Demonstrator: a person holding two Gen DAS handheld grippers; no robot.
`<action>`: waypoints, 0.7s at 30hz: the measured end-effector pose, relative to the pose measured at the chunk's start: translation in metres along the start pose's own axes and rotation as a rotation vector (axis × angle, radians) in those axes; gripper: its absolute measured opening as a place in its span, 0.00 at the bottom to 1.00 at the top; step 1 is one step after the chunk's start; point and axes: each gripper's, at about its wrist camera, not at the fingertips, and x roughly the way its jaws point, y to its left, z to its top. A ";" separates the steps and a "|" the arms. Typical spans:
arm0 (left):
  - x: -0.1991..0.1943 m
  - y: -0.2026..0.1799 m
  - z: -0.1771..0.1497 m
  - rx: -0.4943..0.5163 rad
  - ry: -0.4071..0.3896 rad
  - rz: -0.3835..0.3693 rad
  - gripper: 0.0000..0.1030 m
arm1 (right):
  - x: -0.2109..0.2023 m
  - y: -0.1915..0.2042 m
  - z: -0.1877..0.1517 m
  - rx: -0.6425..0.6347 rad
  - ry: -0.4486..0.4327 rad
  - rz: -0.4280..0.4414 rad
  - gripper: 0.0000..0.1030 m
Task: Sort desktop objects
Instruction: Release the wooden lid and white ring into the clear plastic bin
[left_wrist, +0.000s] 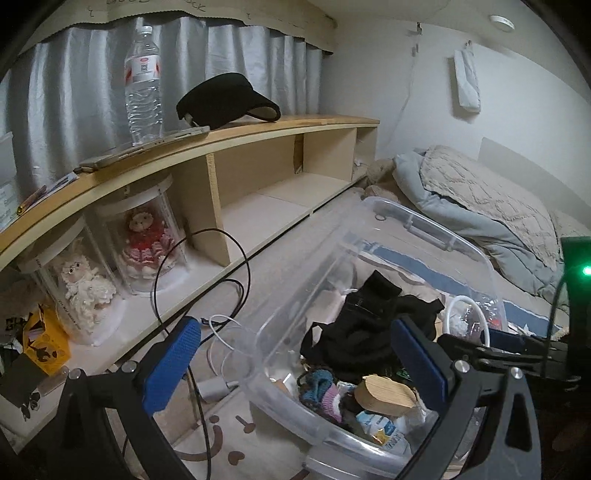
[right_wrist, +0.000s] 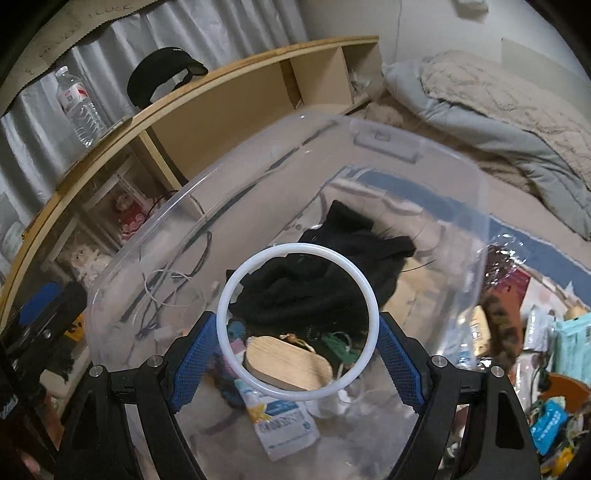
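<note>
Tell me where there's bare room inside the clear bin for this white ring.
The clear bin is bare at its far end, between the black clothing and the handle wall. The near end is crowded: wooden block, yarn and packets. The right gripper holds the white ring over that clutter.

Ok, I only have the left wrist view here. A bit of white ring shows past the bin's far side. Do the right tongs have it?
Observer: Yes. In the right wrist view the white ring sits between the right tongs, with a blue pad against its outer edge on each side.
Operator: Is it over the bin?
Observer: From that camera it hangs above the clear bin, and the black cloth shows through its middle.
Operator: Anything beyond the bin on that side?
Observer: A heap of loose packets, among them a teal one.
</note>
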 end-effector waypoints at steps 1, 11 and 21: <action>0.000 0.001 0.000 -0.002 0.001 -0.003 1.00 | 0.001 0.000 0.001 0.011 -0.001 0.009 0.82; 0.000 0.002 -0.004 0.012 0.016 -0.010 1.00 | -0.005 0.001 -0.005 -0.029 -0.018 0.029 1.00; -0.009 -0.007 -0.005 0.033 0.005 -0.035 1.00 | -0.053 -0.011 -0.018 -0.063 -0.154 0.036 1.00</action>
